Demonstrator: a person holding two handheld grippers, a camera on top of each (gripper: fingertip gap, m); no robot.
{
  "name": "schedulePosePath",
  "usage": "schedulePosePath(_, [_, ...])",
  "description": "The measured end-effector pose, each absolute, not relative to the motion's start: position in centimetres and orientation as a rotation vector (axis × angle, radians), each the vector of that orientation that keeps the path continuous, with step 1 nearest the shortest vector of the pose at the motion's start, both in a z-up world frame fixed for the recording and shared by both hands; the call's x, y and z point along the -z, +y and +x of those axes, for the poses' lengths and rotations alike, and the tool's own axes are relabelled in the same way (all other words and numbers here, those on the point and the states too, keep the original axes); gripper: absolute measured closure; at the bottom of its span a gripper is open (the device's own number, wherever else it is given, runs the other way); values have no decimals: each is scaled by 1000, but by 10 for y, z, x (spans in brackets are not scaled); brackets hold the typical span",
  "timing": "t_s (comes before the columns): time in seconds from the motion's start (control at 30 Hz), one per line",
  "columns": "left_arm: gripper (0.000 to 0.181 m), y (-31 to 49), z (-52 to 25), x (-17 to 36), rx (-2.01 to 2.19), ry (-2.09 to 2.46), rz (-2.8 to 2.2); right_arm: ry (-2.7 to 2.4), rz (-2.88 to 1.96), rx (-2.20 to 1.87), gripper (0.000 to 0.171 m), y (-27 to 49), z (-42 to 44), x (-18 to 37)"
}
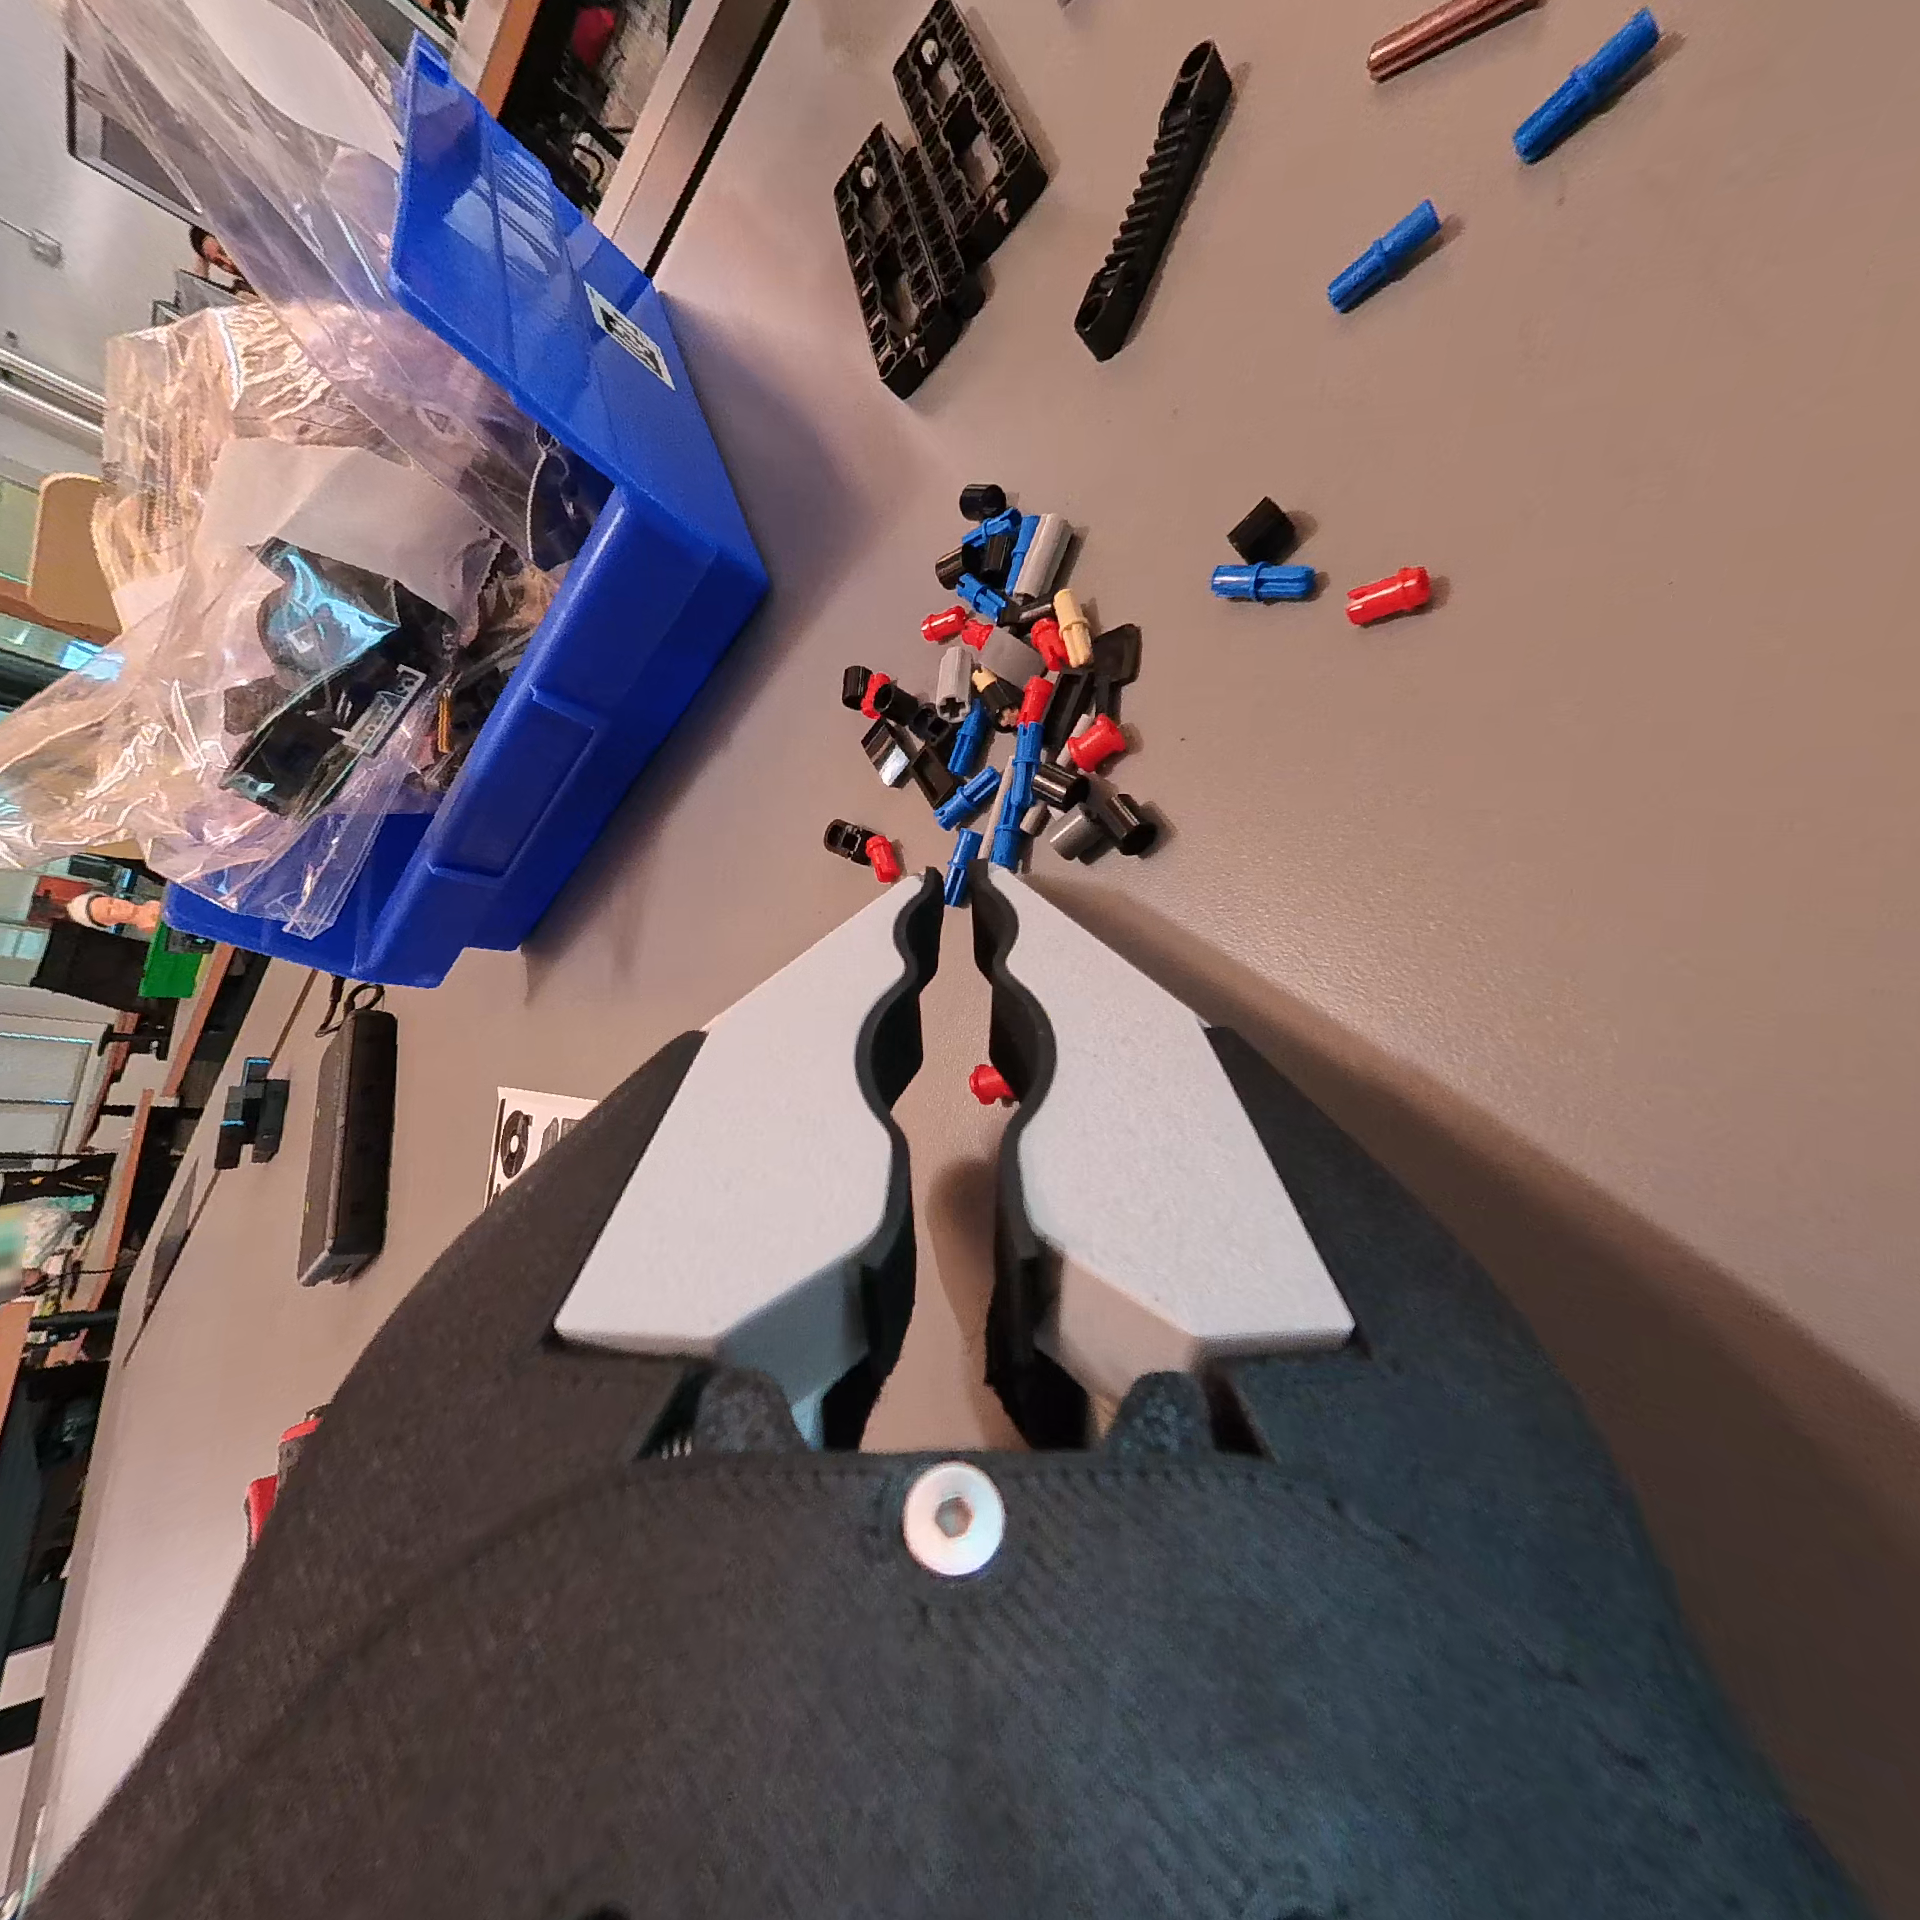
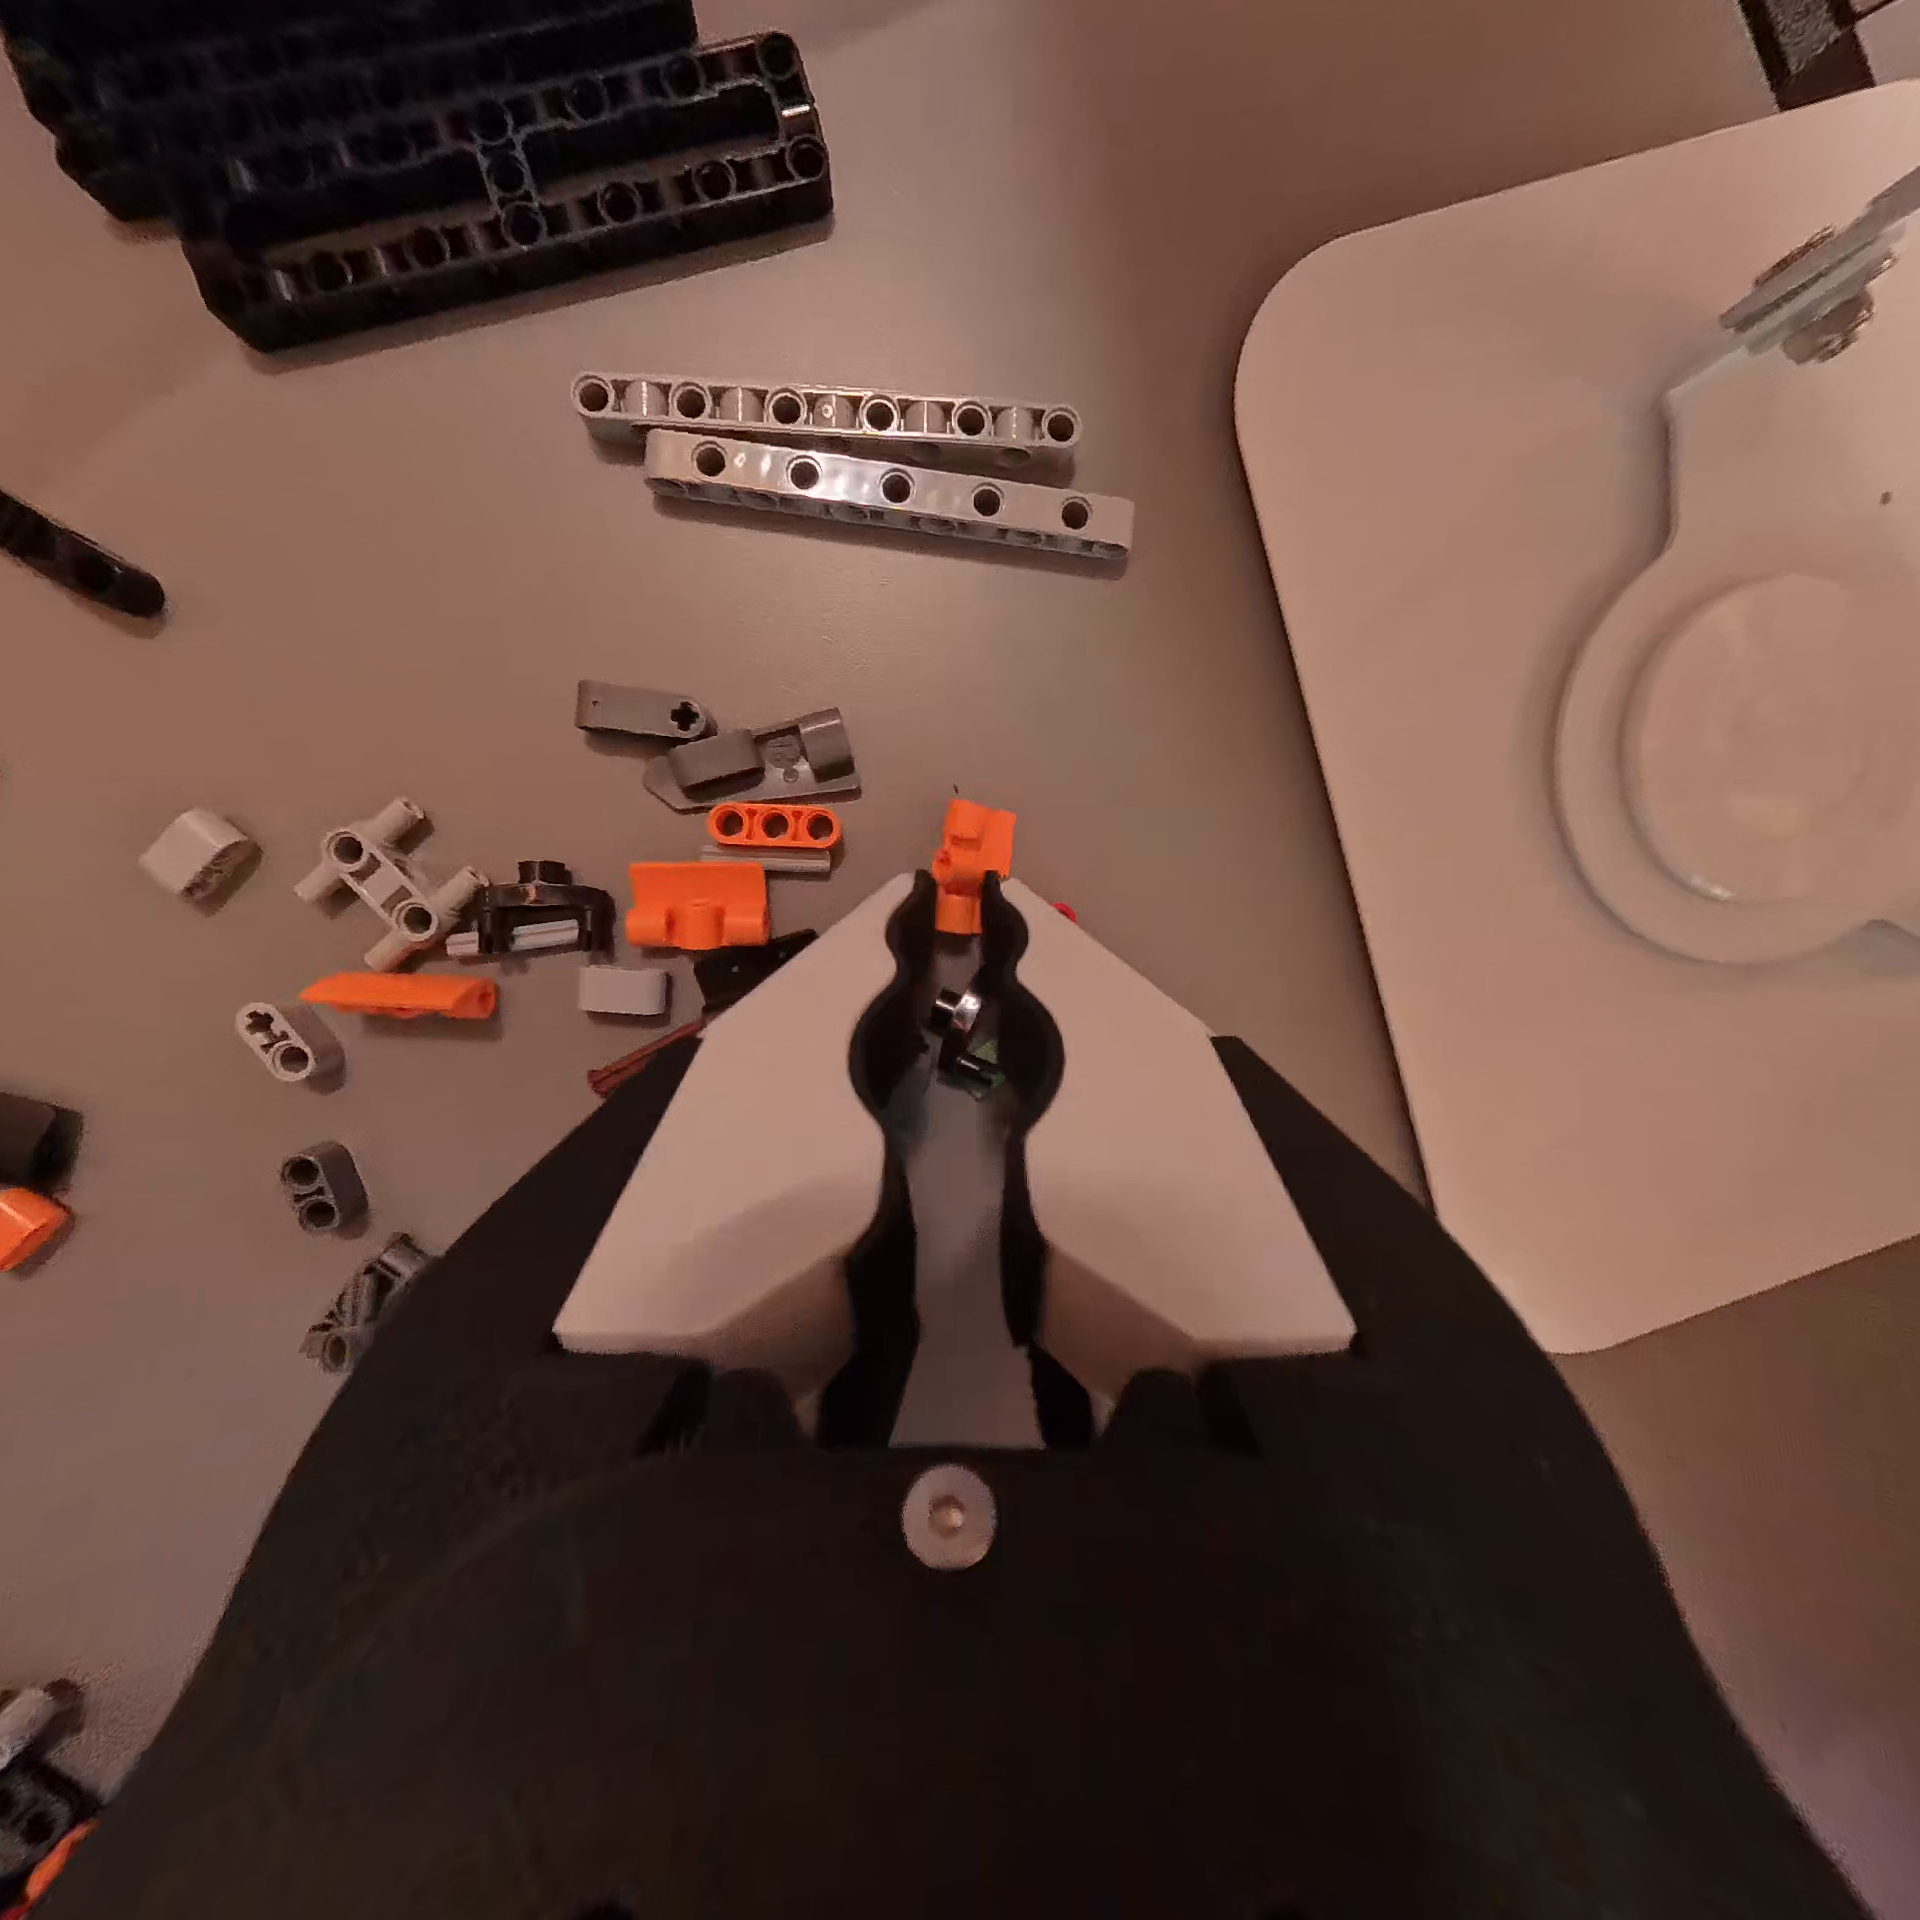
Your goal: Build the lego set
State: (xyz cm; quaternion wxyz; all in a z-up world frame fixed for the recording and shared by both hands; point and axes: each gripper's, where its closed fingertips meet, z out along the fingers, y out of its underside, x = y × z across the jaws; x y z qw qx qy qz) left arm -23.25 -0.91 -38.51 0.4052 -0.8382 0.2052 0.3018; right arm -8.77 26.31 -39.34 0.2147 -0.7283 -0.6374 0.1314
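In the left wrist view my left gripper (image 1: 957, 883) is low over the grey table, at the near edge of a pile of small pins and connectors (image 1: 1008, 686). Its tips are shut on a blue pin (image 1: 962, 860) that sticks out forward. A red pin (image 1: 987, 1083) lies on the table under the fingers. In the right wrist view my right gripper (image 2: 958, 891) is shut on a small orange connector piece (image 2: 971, 847), whose wider end stands out past the tips. It is held above the table, beside loose orange and grey parts (image 2: 694, 902).
A blue bin (image 1: 582, 582) with plastic bags stands left of the pile. Black frames (image 1: 935, 197), a black beam (image 1: 1153, 197) and loose blue pins (image 1: 1382, 255) lie beyond. In the right wrist view there are two grey beams (image 2: 831, 416), black frames (image 2: 468, 177) and a white base plate (image 2: 1455, 727). The tips of one gripper are about 30 centimetres away from the tips of the other.
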Motion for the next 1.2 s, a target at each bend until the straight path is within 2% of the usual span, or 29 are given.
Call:
schedulePosePath(0.2, [178,-9,-233,385,-761,521,-2114,-1726,-2019,-493,167,259,-88,382])
schedulePosePath(0.37, [178,-9,-233,384,-761,523,-2112,-1649,-1997,-704,167,243,-70,337])
schedulePosePath(0.47, [178,-9,-233,384,-760,524,-2111,-1616,-1989,-759,167,222,-30,304])
schedulePosePath(0.6, [178,-9,-233,384,-757,528,-2111,-1509,-2092,-742,167,194,65,283])
schedulePosePath(0.73, [179,-8,-233,384,-753,531,-2114,-1280,-2286,-719,167,170,172,302])
schedulePosePath(0.83, [179,-8,-233,384,-753,534,-2115,-1112,-2402,-773,167,154,220,331])
schedulePosePath(1.0, [180,-8,-233,384,-771,542,-2108,-972,-2479,-620,167,167,263,372])
schedulePosePath(1.13, [181,-8,-233,384,-774,548,-2107,-1033,-2447,-398,167,181,274,385])
schedulePosePath(1.2, [181,-8,-233,384,-773,548,-2108,-1053,-2443,-451,167,177,265,384])
